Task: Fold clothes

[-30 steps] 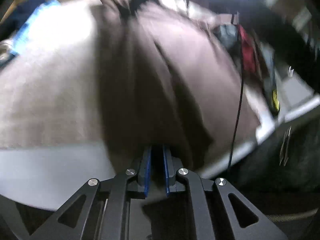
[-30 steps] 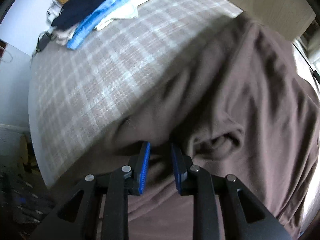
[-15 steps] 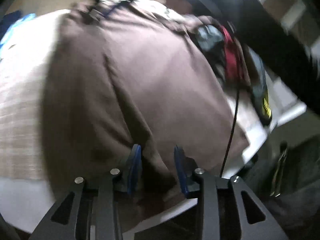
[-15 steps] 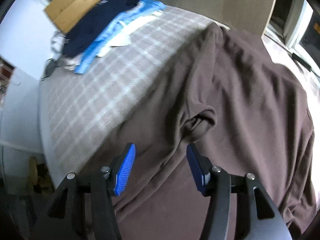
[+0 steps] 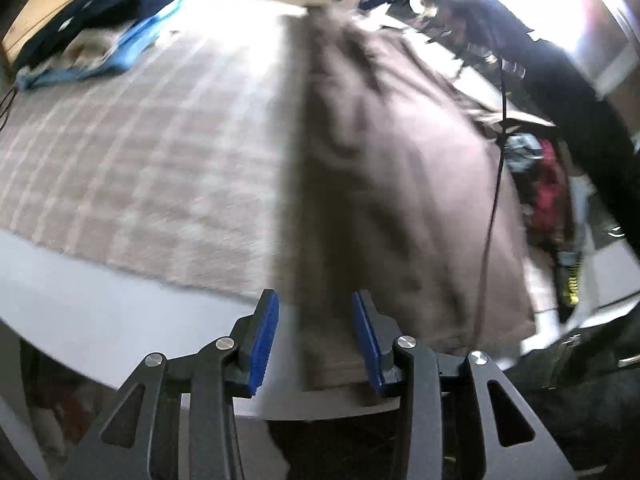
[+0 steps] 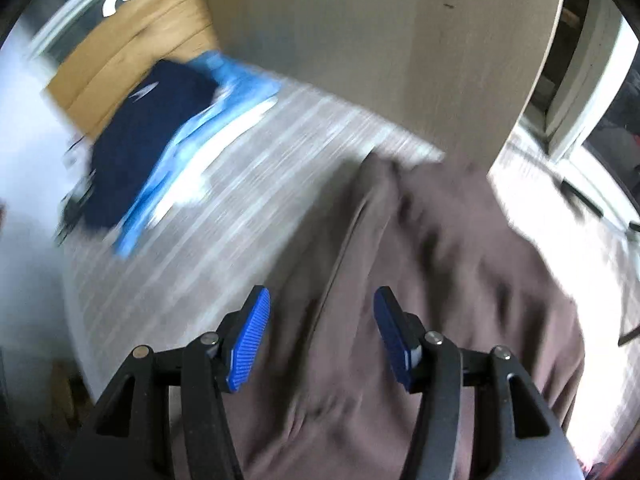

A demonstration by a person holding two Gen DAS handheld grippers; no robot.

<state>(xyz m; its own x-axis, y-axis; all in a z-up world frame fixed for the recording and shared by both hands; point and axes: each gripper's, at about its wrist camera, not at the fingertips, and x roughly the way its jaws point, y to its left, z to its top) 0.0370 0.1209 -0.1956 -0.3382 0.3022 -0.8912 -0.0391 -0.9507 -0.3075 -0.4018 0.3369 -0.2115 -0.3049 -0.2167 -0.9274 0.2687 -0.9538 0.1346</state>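
A brown garment [image 5: 384, 184] lies folded lengthwise on a plaid cloth [image 5: 152, 152] over the table. My left gripper [image 5: 316, 336] hovers over its near end, jaws still opening, blue pads clear of the fabric, nothing pinched. In the right wrist view the same brown garment [image 6: 432, 300] stretches away below my right gripper [image 6: 322, 334]. That gripper is open and holds nothing. Both views are blurred by motion.
A pile of navy and light blue clothes [image 5: 100, 36] sits at the far left of the table, seen again as the clothes pile [image 6: 160, 140]. A wooden board [image 6: 380, 52] stands behind. A dark cable [image 5: 494, 184] hangs at right near red and dark clutter [image 5: 548, 184].
Both grippers were shut on folds of the brown garment, then opened and let it drop flat. Both have pulled back from the cloth, the right one rising.
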